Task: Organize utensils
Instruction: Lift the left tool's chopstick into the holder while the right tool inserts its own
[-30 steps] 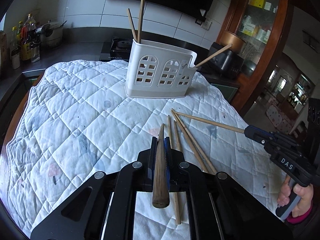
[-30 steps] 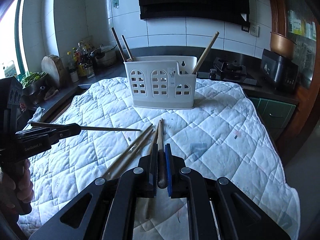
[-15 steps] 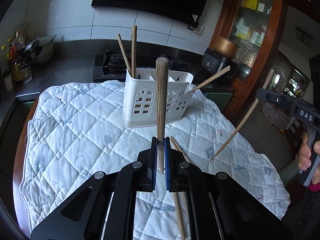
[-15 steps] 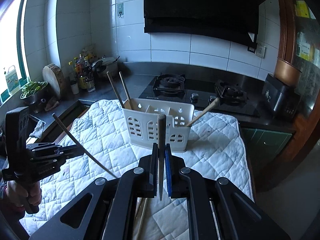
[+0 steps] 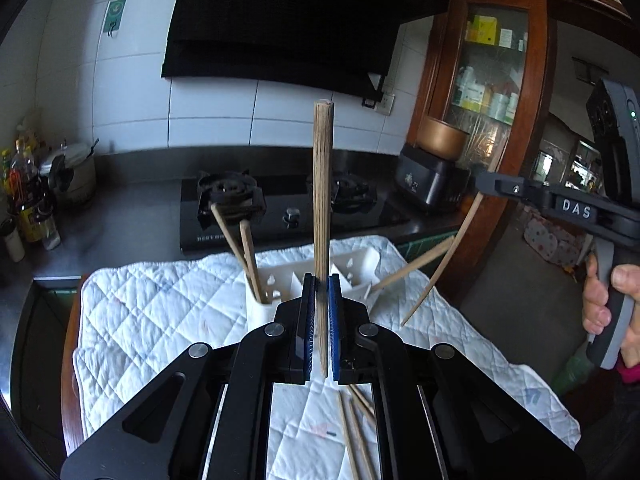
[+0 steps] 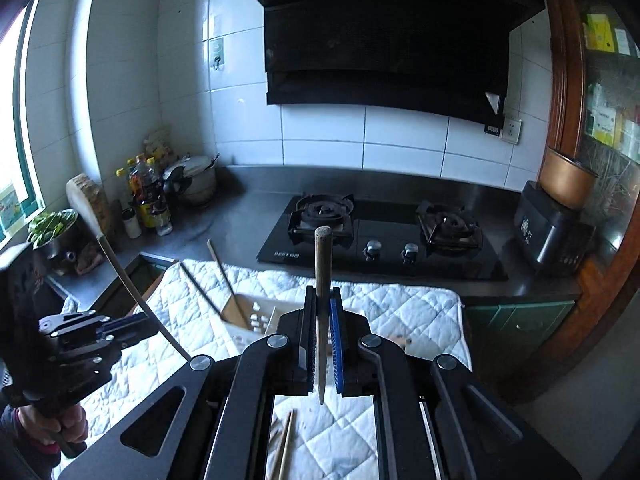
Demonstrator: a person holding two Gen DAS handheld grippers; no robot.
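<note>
While each claw clamps one chopstick upright over the white holder (image 5: 280, 292), left claw (image 5: 318, 320) and right claw (image 6: 322, 336) pinch near the thin tips; sticks look light, stiff, smooth, likely to pivot. Spare chopsticks (image 5: 356, 432) lie on the desk (image 5: 140, 320).

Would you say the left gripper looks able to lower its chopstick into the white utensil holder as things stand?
Probably yes. The left gripper holds its chopstick upright just short of the white utensil holder, whose open top shows free slots beside the two chopsticks already inside.
</note>
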